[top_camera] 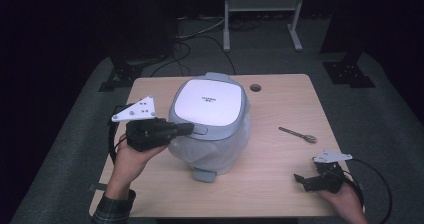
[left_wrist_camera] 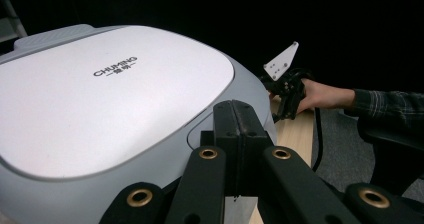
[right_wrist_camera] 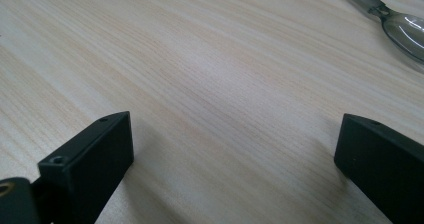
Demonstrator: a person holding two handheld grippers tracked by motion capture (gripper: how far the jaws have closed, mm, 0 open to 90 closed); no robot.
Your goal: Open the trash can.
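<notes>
A grey rice cooker [top_camera: 210,101] with a white lid [left_wrist_camera: 100,99] stands in the middle of the wooden table [top_camera: 270,184], its lid down. My left gripper [top_camera: 189,129] is shut with nothing between its jaws. Its tips [left_wrist_camera: 239,111] sit at the lid's front-left rim, right by the latch button [left_wrist_camera: 196,134]; whether they press it I cannot tell. My right gripper [top_camera: 301,181] rests near the table's front right corner, open and empty, its jaws [right_wrist_camera: 235,134] wide apart over bare wood. It also shows far off [left_wrist_camera: 286,96] in the left gripper view.
A metal spoon [top_camera: 299,134] lies on the table right of the cooker, just beyond the right gripper [right_wrist_camera: 395,19]. A round cable hole [top_camera: 255,88] is near the far edge. A white rack [top_camera: 260,4], black stands and cables sit on the floor behind.
</notes>
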